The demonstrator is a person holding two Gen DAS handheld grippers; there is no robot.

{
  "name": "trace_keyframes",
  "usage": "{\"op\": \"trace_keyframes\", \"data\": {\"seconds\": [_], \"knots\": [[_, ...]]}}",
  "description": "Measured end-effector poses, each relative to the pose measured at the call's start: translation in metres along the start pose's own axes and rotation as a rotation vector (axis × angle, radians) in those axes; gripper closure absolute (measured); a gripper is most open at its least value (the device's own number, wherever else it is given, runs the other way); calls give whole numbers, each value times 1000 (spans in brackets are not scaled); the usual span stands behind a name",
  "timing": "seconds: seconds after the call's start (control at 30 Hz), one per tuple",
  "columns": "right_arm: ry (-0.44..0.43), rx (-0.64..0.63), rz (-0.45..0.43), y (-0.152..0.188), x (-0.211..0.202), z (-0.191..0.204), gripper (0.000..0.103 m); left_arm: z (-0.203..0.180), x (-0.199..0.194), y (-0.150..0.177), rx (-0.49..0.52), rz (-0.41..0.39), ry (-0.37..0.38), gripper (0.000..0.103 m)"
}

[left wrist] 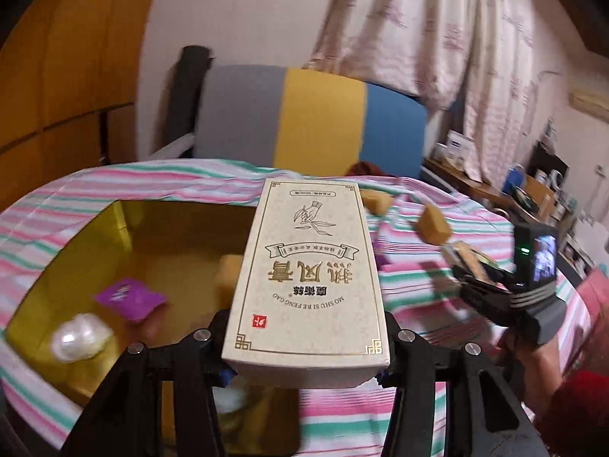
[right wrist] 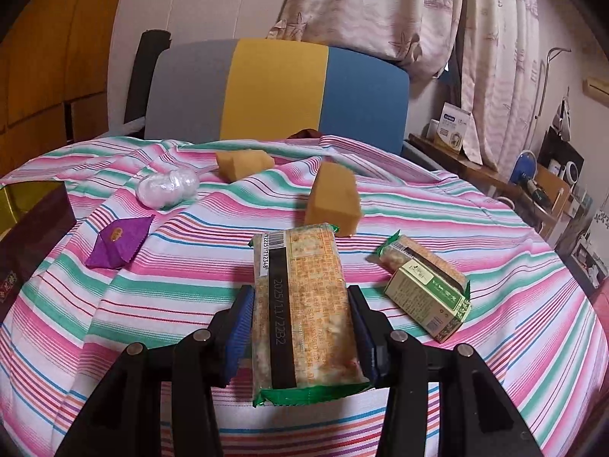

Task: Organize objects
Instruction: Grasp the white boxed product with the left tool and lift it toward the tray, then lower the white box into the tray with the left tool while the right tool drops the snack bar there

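My left gripper (left wrist: 306, 346) is shut on a beige carton with gold lettering (left wrist: 308, 259), held above the striped cloth beside an open gold-lined box (left wrist: 114, 224). In that box lie a purple packet (left wrist: 127, 299), a white wrapped bundle (left wrist: 80, 337) and a yellow sponge (left wrist: 228, 274). My right gripper (right wrist: 300, 304) is shut on a green-edged snack packet (right wrist: 304, 304) just above the cloth. Around it lie two yellow sponges (right wrist: 335, 198) (right wrist: 243, 163), another white bundle (right wrist: 167, 186), a purple packet (right wrist: 118, 242), and a green carton (right wrist: 426, 301) with a second snack packet (right wrist: 418, 255) resting on it.
The table is draped in a pink, green and white striped cloth (right wrist: 495, 228). A chair with a grey, yellow and blue back (right wrist: 278, 87) stands behind it. A cluttered shelf (right wrist: 533, 175) runs along the right. A dark box side (right wrist: 30, 228) sits at the left edge.
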State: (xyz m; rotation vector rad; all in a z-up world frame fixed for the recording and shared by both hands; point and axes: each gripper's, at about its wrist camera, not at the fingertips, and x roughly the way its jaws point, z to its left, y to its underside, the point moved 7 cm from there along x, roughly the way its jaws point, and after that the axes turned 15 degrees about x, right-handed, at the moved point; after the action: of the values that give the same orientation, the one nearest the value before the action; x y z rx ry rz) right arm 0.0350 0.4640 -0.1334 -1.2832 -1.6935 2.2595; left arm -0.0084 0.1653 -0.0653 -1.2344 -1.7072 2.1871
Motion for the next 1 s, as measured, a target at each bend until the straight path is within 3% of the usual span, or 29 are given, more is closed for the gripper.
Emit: {"op": "trace_keyframes", "data": {"seconds": [0.3,0.53,0.63,0.77,1.0], "knots": [[3,-29,4,2,-2,6,54,65,8,31,-82,115,-65,51],[-5,-32,-8,-1,-12,10,54,87,17,55,-157,217,-36,49],[-47,10,-8,-4,-24,16,54,94,11,61,-171,206,-63,38],[-135,49,-5,-6,-43,39,54,97,2,61,-139,174,-145,15],[-358,47,12,-13,-82,114,54,111,-19,61,-210,96,-204,1]]}}
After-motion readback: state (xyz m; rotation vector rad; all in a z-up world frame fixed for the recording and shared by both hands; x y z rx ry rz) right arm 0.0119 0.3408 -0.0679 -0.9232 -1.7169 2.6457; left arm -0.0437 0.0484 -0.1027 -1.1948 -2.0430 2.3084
